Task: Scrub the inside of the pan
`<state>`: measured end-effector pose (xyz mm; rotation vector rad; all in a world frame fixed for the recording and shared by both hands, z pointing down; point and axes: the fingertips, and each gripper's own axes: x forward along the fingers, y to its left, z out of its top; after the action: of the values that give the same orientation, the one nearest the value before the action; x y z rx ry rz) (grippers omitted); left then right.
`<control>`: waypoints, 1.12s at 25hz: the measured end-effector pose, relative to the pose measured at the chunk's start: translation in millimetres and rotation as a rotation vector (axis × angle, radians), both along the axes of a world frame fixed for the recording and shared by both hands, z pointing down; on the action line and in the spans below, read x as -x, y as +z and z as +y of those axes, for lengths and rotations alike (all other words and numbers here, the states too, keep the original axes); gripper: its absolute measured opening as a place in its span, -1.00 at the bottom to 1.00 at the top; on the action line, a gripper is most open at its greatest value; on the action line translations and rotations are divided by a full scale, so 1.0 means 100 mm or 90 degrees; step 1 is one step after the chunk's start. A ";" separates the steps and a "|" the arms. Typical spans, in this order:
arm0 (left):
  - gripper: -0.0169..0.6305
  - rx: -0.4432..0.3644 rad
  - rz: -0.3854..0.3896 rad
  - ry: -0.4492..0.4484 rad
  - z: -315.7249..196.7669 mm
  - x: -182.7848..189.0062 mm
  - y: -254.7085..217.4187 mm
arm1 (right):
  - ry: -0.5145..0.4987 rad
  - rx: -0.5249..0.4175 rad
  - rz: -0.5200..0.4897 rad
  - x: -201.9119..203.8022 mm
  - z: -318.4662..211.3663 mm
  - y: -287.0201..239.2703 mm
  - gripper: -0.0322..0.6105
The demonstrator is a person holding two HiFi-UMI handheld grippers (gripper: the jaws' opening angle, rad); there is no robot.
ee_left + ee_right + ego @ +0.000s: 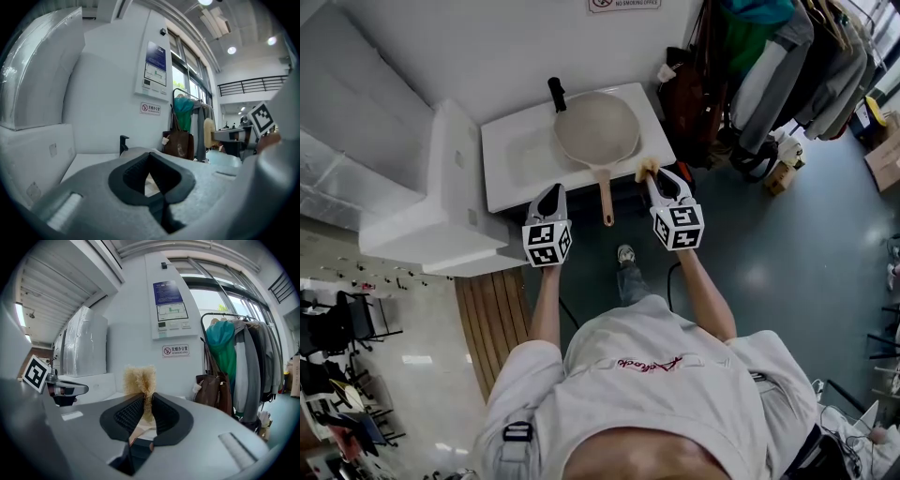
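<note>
The pan (597,129) sits face up on the white worktop (511,178), against the wall. Its round bowl lies just in front of a black tap (556,94). Its long axis runs 12 to 6 o'clock, and the wooden handle (607,195) sticks out past the near edge towards the person, between the two tools.

The right tool (660,175) is pinching a tan fibrous scrubber (647,169), whose tuft stands out beyond the tips. The bowl lies at about 11 o'clock from the right tool, with the scrubber near the rim at the pan's 4 o'clock, so this is the nearer hand for scrubbing. Judging from that, the move needed is up and over the rim into the bowl.

The left tool (550,194) is pressed together on nothing. The handle lies at its 3 o'clock, near but apart, where it could steady the pan.

Both gripper views have the pan almost wholly hidden behind the tool bodies. Whether the scrubber touches the rim, and how dirty the inside is, cannot be told.
</note>
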<state>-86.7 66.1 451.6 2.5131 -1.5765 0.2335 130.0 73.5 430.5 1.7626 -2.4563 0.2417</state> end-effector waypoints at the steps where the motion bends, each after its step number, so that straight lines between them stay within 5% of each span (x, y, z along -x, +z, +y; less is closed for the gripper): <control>1: -0.95 -0.001 0.000 -0.001 -0.09 -0.01 -0.02 | -0.002 -0.001 0.000 0.00 -0.09 -0.01 -0.71; 28: -0.95 -0.004 -0.007 -0.043 -2.21 -0.43 -0.25 | -0.071 -0.004 -0.004 -0.23 -2.36 -0.23 -0.71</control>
<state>-43.5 -154.7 426.9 2.4616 -1.6666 0.2352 152.5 -162.9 408.0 1.6223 -2.5522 0.2310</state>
